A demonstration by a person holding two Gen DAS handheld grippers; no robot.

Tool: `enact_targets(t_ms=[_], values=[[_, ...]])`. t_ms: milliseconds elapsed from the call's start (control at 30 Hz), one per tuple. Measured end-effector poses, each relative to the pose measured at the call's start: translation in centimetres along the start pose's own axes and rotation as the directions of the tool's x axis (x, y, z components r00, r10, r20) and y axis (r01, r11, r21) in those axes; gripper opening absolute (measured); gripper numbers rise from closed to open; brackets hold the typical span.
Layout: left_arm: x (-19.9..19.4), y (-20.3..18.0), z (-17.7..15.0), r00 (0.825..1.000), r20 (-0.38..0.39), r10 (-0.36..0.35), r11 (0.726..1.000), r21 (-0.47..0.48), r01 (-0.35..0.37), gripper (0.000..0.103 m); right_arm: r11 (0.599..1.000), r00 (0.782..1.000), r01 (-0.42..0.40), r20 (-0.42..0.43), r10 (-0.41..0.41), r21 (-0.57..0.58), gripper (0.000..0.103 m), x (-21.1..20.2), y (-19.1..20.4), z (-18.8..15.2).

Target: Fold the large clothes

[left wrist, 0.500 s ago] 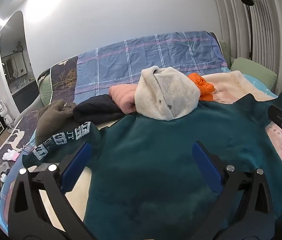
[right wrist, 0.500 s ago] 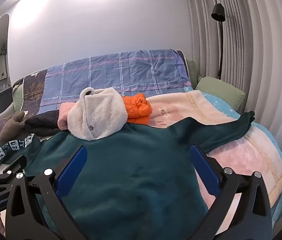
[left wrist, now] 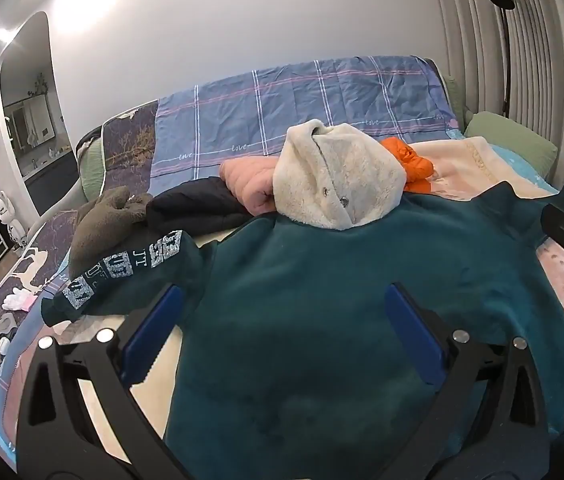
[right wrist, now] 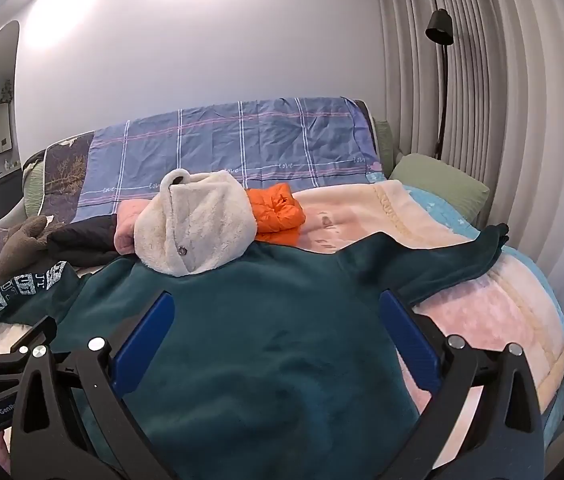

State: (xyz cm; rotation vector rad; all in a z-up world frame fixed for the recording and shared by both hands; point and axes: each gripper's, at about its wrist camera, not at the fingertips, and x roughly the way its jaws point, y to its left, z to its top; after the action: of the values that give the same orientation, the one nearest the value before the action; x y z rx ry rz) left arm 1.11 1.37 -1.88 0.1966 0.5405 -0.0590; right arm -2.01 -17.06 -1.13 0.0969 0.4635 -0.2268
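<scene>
We hold the left gripper (left wrist: 282, 316) and the right gripper (right wrist: 276, 324) wide apart, empty, above the teal sweater (right wrist: 266, 344) spread on the bed (right wrist: 501, 308).

Black triangulated frames, blue serrated pads, silver screw heads on left gripper (left wrist: 280, 330) and right gripper (right wrist: 274, 336).

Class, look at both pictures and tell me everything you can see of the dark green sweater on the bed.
The sweater is dark teal green, soft and fleecy-looking. It lies spread flat on the bed over a pink blanket, body toward the camera. One plain sleeve stretches toward the green pillow side; the other sleeve carries white block lettering. A cream fluffy jacket rests on its far edge. Both grippers hover open above it, gripping nothing.
</scene>
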Motion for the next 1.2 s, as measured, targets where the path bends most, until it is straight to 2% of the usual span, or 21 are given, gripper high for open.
enact_targets(t_ms=[200, 367, 533, 600, 700, 833, 933, 1200], values=[[-1.1, -0.5, -0.1, 0.998, 0.054, 0.024, 1.0, 0.0, -0.024, 0.101, 1.0, 1.0, 0.002, -0.003, -0.002, -0.009, 0.102, 0.2, 0.0, -0.2], [-1.2, -0.5, 0.0, 0.997, 0.066, 0.04, 0.999, -0.002, -0.04, 0.101, 1.0, 1.0, 0.006, -0.022, -0.007, -0.014, 0.102, 0.6, 0.1, -0.5], [-0.2, 0.1, -0.1, 1.0, 0.012, 0.017, 0.999, -0.035, -0.016, 0.101, 1.0, 1.0, 0.012, -0.027, -0.012, -0.014, 0.102, 0.7, 0.0, -0.8], [0.1, -0.1, -0.2, 1.0, -0.006, 0.016, 1.0, -0.022, -0.016, 0.101, 1.0, 0.999, 0.013, -0.032, -0.013, -0.016, 0.102, 0.7, 0.1, -0.9], [0.2, -0.4, -0.5, 1.0, -0.014, 0.011, 1.0, -0.004, -0.011, 0.101, 1.0, 0.999, 0.016, -0.041, -0.016, -0.018, 0.102, 0.9, 0.1, -1.0], [0.5, -0.1, -0.6, 0.999, -0.022, -0.03, 0.999, -0.03, 0.03, 0.101, 1.0, 0.999, 0.011, -0.052, -0.011, -0.018, 0.102, 1.2, 0.2, -1.2], [0.6, -0.1, -0.7, 0.999, -0.027, -0.033, 0.999, -0.029, 0.033, 0.101, 1.0, 0.998, 0.011, -0.059, -0.012, -0.023, 0.102, 1.3, 0.2, -1.3], [2.3, -0.7, -1.3, 0.988, -0.14, -0.059, 0.998, -0.006, 0.059, 0.101, 0.999, 0.986, 0.01, -0.167, -0.016, -0.04, 0.102, 3.1, 0.4, -2.3]])
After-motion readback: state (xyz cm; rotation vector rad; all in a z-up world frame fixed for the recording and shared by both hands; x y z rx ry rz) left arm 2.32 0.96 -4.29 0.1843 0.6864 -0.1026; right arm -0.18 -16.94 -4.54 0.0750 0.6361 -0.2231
